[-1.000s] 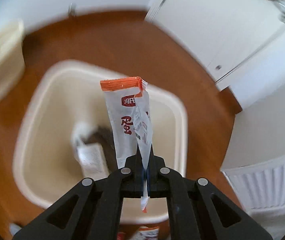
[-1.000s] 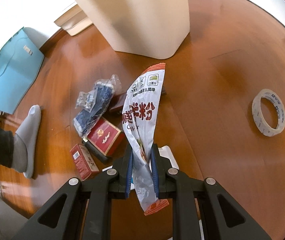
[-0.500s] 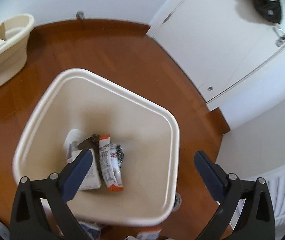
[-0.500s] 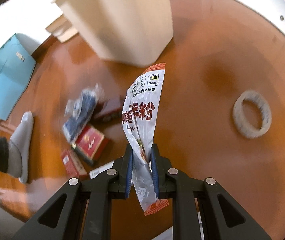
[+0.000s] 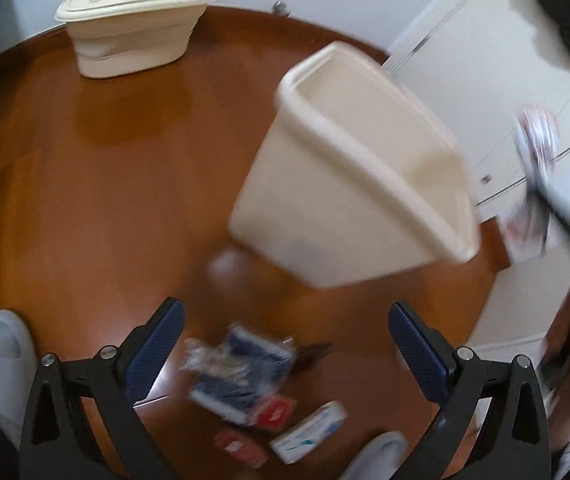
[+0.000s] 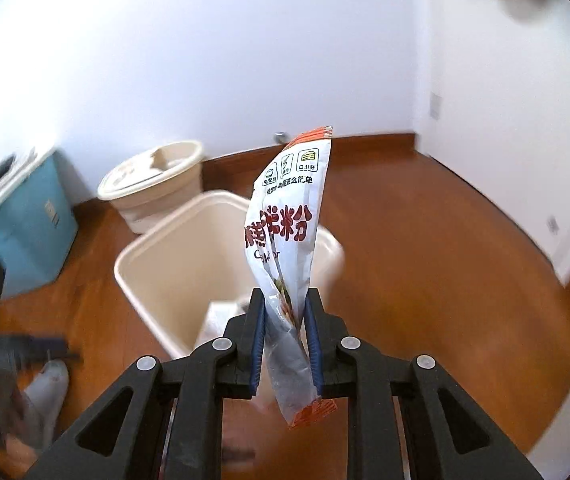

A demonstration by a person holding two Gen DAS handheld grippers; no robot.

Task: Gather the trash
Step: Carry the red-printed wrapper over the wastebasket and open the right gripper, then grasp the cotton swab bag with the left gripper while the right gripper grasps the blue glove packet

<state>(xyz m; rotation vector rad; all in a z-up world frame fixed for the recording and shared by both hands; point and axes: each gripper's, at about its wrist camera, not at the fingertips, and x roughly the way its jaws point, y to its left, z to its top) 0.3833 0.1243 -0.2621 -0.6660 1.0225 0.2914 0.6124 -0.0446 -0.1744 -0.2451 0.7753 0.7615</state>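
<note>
My right gripper point(image 6: 285, 300) has a white packet point(image 6: 285, 232) with red print and orange ends standing upright between its pads. Its jaws are opening, though the pads still touch the packet. It hangs just above the near edge of the cream waste bin point(image 6: 157, 248), where some paper shows at the bottom. My left gripper point(image 5: 285, 312) is wide open and holds nothing. It sits above a blurred heap of trash on the floor: a blue packet in clear wrap point(image 5: 241, 376), a red box point(image 5: 275, 414) and a white box point(image 5: 309, 432). The bin point(image 5: 345, 208) stands behind that heap.
A round cream tub with a lid point(image 5: 137, 40) stands by the wall, and a teal box point(image 6: 17, 220) is left of it. Grey slippers point(image 5: 7, 360) rest on the wooden floor beside the trash. White doors close off the right side.
The left gripper dropped its small orange-topped packet into the bin, opened wide and swung away to the floor heap. The right gripper rose from the floor with its packet to the bin.
</note>
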